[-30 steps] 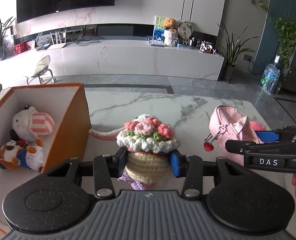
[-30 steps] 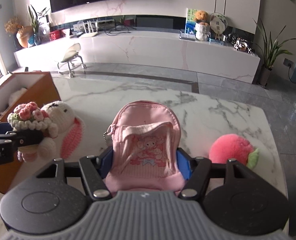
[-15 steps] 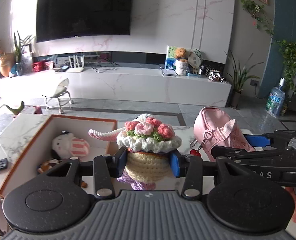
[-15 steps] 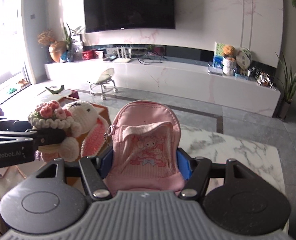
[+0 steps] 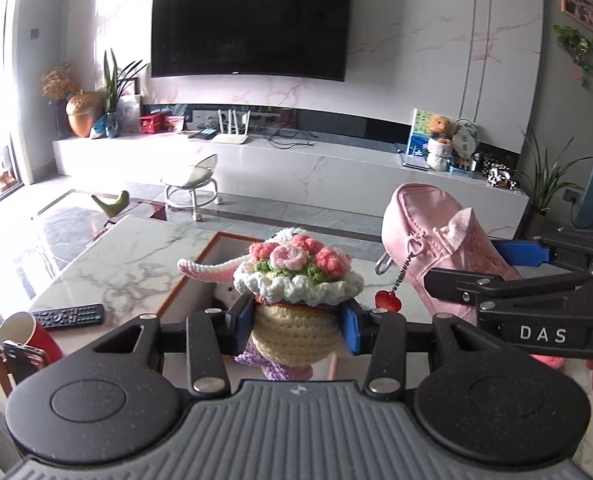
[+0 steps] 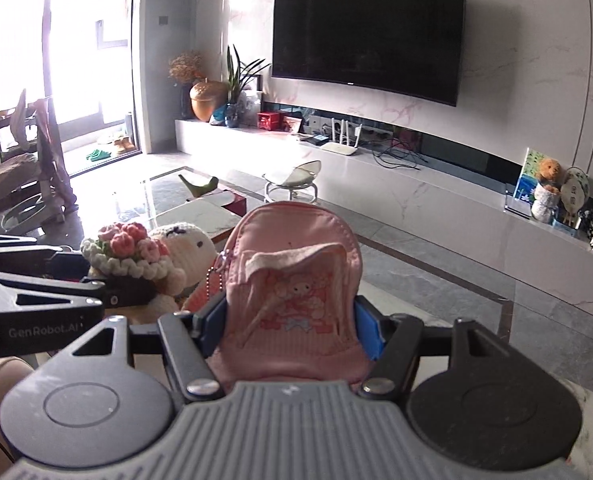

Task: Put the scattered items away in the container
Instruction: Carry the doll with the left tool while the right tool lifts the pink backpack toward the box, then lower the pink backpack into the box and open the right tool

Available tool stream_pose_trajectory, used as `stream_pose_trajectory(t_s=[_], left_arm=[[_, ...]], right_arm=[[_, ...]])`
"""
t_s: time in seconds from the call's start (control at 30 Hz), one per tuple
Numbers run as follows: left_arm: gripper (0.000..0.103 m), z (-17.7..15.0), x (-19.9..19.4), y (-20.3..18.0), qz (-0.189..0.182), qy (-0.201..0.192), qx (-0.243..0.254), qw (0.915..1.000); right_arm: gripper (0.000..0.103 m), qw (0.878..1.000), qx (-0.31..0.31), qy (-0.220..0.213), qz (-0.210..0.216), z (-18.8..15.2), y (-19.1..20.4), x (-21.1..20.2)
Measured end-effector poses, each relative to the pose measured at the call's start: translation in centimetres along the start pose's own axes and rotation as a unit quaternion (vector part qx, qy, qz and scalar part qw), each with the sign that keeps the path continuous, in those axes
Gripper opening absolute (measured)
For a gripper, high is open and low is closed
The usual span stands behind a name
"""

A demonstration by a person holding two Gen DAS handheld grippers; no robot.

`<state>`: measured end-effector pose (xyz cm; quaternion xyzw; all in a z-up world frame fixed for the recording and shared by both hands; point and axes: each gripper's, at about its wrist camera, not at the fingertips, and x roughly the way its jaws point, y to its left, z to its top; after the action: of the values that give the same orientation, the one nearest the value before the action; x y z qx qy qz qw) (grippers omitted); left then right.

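My left wrist camera sat just behind its left gripper [image 5: 298,326], looking forward along the fingers, raised above the white marble table [image 5: 128,256]. My right wrist camera sat likewise behind the right gripper [image 6: 292,326]. Both faced the black wall-mounted television [image 5: 252,20] [image 6: 370,34], and each caught the other claw beside it.

Crocheted bunny with flower crown [image 5: 296,280] upright, lifted over open orange-rimmed box [image 5: 208,256], pink mini backpack [image 6: 292,292] upright, aloft at right
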<state>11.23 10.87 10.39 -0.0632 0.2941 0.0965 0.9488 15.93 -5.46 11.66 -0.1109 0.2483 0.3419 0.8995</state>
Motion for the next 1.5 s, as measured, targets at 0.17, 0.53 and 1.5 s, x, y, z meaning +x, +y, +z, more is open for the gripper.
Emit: stream_pose_trajectory(t_s=[0.17,0.53,1.5], left_arm=[[0.051,0.5,1.4,3.6,0.017,0.026,-0.021,0.9993],[0.051,0.3,5.1,8.5,0.062,0.054,-0.050,0.9953],[0.051,-1.7,8.2,9.1,0.018,0.089,-0.040,0.9951]], right_arm=[[0.068,0.999,-0.028,0.023,0.029,1.8,2.9,3.5],[0.068,0.978,-0.146,0.136,0.056,1.6,6.9,14.8],[0.078,0.944,0.130,0.280,-0.118,0.9,3.5,30.7]])
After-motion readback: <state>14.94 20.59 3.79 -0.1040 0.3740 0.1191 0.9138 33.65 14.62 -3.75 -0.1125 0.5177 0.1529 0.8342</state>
